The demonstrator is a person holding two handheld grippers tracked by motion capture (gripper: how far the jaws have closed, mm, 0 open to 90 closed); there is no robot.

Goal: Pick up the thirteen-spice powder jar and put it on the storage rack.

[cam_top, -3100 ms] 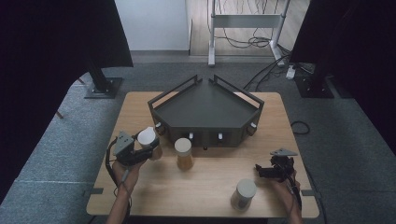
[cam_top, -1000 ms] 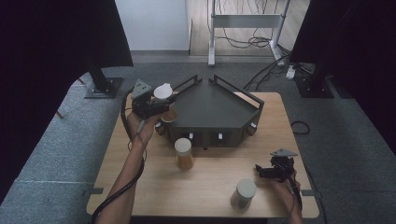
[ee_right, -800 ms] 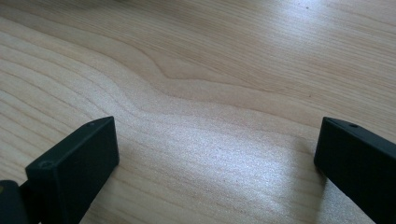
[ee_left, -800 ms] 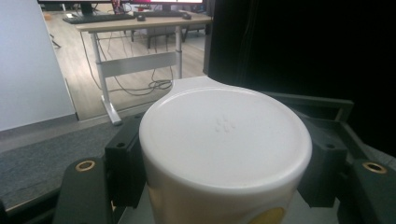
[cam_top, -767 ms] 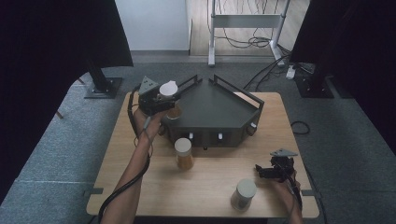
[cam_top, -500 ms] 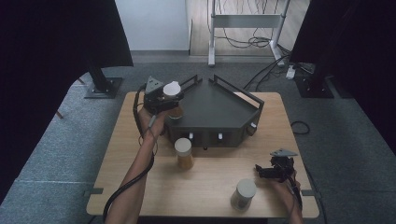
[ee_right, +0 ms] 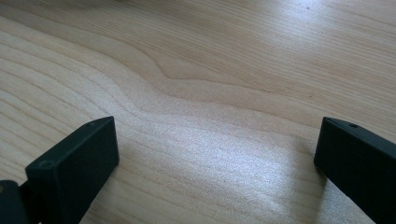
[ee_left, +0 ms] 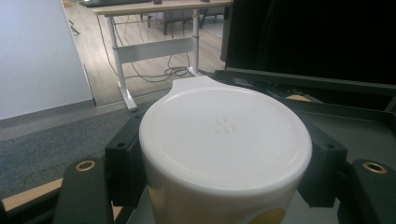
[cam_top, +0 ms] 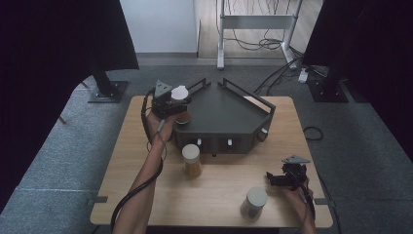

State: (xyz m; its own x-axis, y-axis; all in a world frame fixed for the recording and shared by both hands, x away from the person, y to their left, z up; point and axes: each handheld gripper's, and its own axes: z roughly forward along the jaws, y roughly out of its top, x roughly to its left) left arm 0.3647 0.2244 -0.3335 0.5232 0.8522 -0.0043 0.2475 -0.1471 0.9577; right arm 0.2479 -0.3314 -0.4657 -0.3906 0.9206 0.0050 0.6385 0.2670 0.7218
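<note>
Here the left gripper (cam_top: 176, 103) is clamped on a white-lidded jar (cam_top: 179, 96), its black jaws pressing the jar's sides just below the lid, as the left gripper view shows with the lid (ee_left: 225, 137) broad and near between them. The jar stands upright in the grip, its long axis vertical, lid up, and it is held over the near-left corner of the dark tray (cam_top: 229, 105) that sits at the far middle of the wooden table (cam_top: 146, 195). The relation that matters for the coming move, as I judge it, is this one: the jar's base hangs at the tray's left rim, so the tray floor lies to the right of and below the jar, and a set-down calls for the jar to clear that rim before it sinks. Whether the base already touches the tray cannot be told from the high view. The left hand is plainly the nearer one to the tray. The right gripper (cam_top: 277, 179) rests well apart at the near-right of the table, its jaws spread wide over bare wood with nothing between them, just beside a second white-lidded jar (cam_top: 254, 202). A third jar with amber contents (cam_top: 191, 160) stands on the table in front of the tray, between the two hands.
</note>
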